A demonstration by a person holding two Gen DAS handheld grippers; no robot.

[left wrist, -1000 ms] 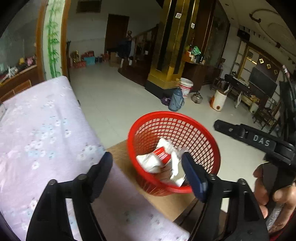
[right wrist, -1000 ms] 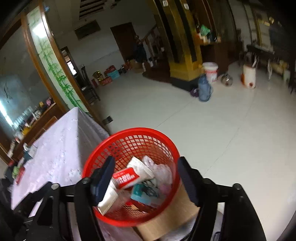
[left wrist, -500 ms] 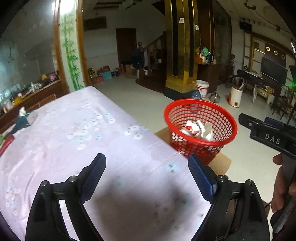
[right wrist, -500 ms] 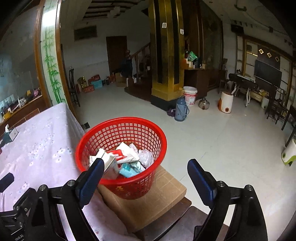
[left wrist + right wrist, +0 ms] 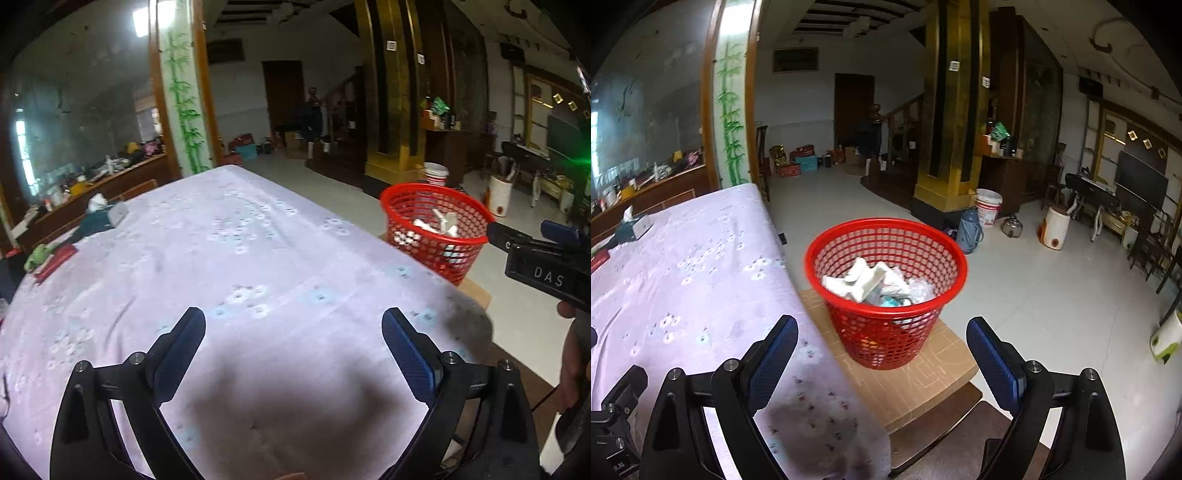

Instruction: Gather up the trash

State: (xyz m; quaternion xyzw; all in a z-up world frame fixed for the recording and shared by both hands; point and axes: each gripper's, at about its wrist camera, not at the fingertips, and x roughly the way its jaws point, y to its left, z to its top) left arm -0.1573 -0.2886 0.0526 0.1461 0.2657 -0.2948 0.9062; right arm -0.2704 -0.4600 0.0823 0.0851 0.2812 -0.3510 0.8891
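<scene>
A red mesh basket [image 5: 886, 291] holding white wrappers and crumpled trash [image 5: 875, 282] stands on a brown stool seat [image 5: 916, 384] beside the table. The left wrist view has the same basket [image 5: 436, 229] off the table's far right corner. My left gripper [image 5: 293, 354] hangs open over the lilac flowered tablecloth [image 5: 240, 258] with nothing between its fingers. My right gripper [image 5: 882, 362] is open too, held back from the basket and empty. In the left wrist view the right gripper's black body [image 5: 546, 266] shows at the right edge, with a hand [image 5: 572, 362] under it.
A tissue box [image 5: 101, 218] and a red flat item [image 5: 55, 260] lie at the table's far left edge. On the tiled floor beyond the basket stand a blue thermos [image 5: 969, 230], a white bucket [image 5: 988, 206] and a kettle [image 5: 1012, 227].
Both grippers have pulled back and away from the basket. The left one swung left over the table, so the basket now sits far right in its view. Both stay open.
</scene>
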